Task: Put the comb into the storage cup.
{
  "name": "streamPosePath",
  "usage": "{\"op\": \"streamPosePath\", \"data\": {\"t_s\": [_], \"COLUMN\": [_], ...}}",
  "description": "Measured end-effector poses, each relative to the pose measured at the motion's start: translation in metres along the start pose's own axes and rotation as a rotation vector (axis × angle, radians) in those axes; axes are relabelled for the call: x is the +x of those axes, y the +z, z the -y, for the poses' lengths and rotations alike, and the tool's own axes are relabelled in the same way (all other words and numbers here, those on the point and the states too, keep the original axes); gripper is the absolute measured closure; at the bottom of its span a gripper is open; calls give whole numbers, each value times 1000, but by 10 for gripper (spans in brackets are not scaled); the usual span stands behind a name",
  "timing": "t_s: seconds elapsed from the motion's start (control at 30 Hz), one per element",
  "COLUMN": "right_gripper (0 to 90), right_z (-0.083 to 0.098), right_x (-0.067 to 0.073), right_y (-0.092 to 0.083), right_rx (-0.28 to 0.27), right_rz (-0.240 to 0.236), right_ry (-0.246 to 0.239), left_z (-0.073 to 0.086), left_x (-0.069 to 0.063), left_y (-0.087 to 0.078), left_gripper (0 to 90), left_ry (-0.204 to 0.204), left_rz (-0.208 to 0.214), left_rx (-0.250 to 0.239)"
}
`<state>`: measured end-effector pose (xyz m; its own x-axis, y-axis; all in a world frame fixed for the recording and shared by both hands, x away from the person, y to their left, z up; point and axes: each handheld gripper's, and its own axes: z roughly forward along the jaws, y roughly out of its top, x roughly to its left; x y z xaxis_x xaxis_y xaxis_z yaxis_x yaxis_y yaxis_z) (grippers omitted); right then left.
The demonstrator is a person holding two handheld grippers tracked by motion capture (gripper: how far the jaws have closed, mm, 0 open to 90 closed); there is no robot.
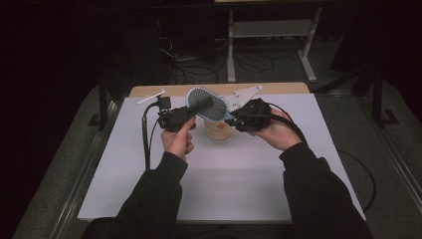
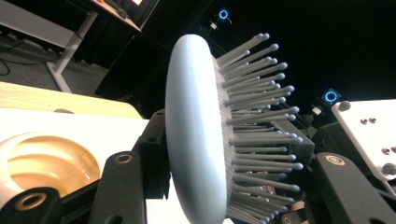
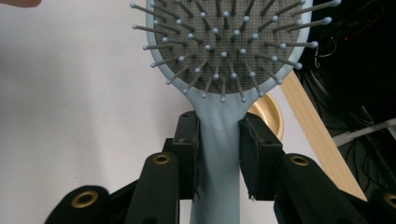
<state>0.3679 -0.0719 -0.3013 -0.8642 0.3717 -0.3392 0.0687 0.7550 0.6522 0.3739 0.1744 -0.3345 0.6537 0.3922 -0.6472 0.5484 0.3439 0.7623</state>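
The right gripper [image 1: 238, 118] is clamped on the handle of a pale blue hairbrush [image 1: 206, 103]; in the right gripper view its two black jaws press the handle [image 3: 218, 154] from either side, just below where the head widens. The left gripper [image 1: 191, 113] has closed on the brush head: in the left gripper view one jaw sits against the smooth rounded back [image 2: 194, 135] and the other stands on the bristle side, among the grey pins [image 2: 261, 121]. So the brush is held at both ends, lifted off the worktop [image 1: 224, 169], with its bristles facing up and toward the person.

It hangs over the far middle of the white worktop, close to the far edge. Directly beneath it a small tan cup [image 1: 218, 129] stands upright on the worktop, its open mouth showing in the left gripper view [image 2: 49, 161]. A strip of pale wood [image 1: 149, 90] runs along the far edge. The person's dark sleeves come in from the near edge, a hand behind each gripper.
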Motion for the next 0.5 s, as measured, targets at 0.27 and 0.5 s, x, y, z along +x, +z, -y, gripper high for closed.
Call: {"op": "streamPosePath", "data": {"t_s": [0.27,0.5], "right_gripper": [618,452], "right_z": [-1,1], "right_x": [-5,-11], "right_y": [2,1], "right_rx": [-10,-16], "right_rz": [-58,-78], "right_ry": [67,130], "left_z": [-7,-11], "left_x": [-9,-15], "left_y": [2,4], "left_gripper": [518,521], "left_ry": [76,123], "left_rz": [-8,-6], "left_rx": [40,55]}}
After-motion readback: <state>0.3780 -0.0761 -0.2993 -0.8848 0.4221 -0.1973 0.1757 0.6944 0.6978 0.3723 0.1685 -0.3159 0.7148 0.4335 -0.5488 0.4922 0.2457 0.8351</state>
